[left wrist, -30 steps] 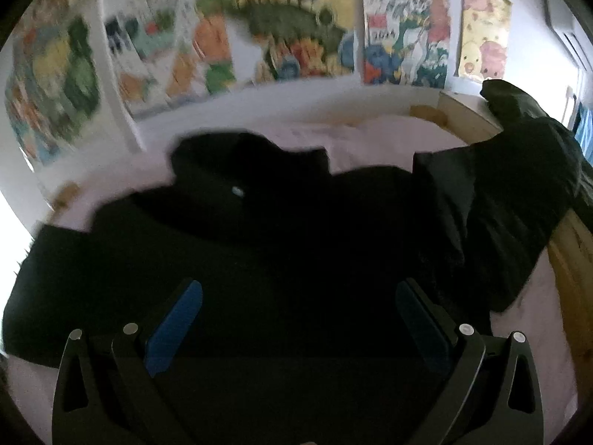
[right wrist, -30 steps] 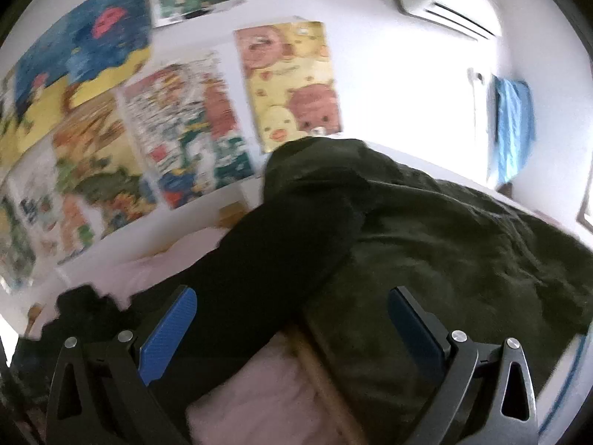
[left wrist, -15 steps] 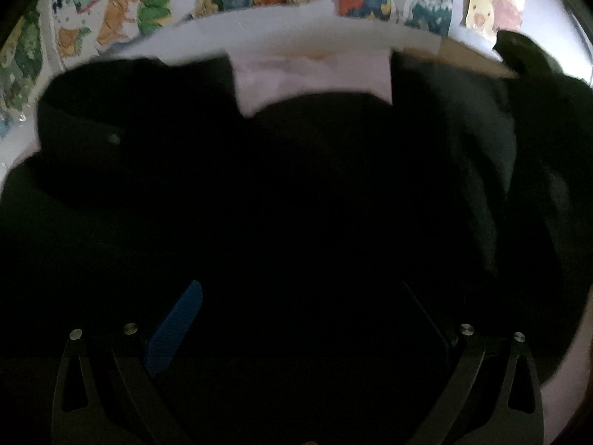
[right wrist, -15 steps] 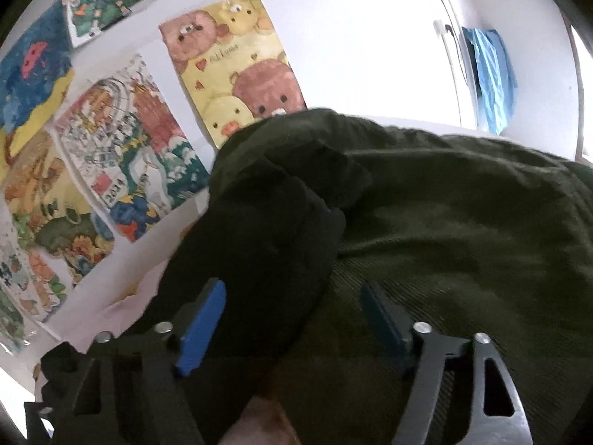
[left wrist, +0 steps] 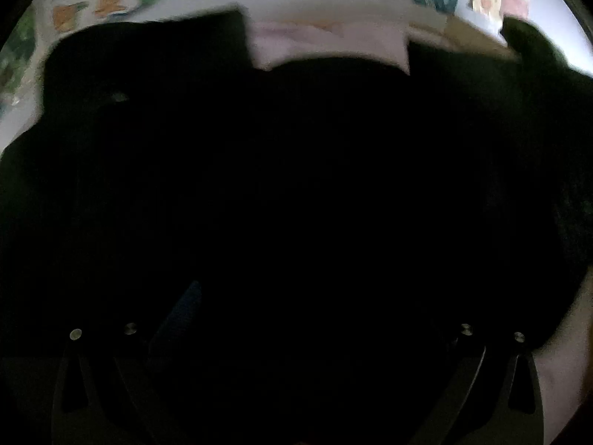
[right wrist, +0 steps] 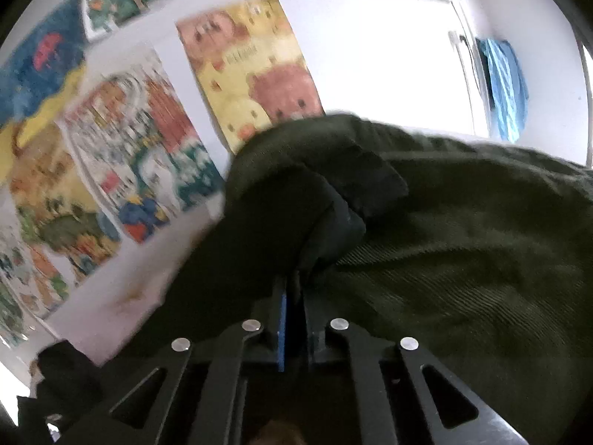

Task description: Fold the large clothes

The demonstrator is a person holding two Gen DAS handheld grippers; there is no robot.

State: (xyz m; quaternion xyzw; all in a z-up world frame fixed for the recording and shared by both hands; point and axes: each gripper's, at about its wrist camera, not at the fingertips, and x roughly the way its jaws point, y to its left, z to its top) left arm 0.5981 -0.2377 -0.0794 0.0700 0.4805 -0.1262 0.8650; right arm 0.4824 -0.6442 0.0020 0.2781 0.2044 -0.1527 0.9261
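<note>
Pinching a fold of the black garment [right wrist: 281,222], the right tongs [right wrist: 291,296] are closed on it, with a dark green corduroy garment [right wrist: 463,259] just beside and posters [right wrist: 252,70] on the wall behind. Left tongs [left wrist: 296,315] sit spread wide and empty, pressed low over the black garment [left wrist: 296,185], which covers most of the pink bed sheet [left wrist: 326,42].

left gripper [left wrist: 296,296]: fingers spread wide | right gripper [right wrist: 291,289]: fingers pressed together
</note>
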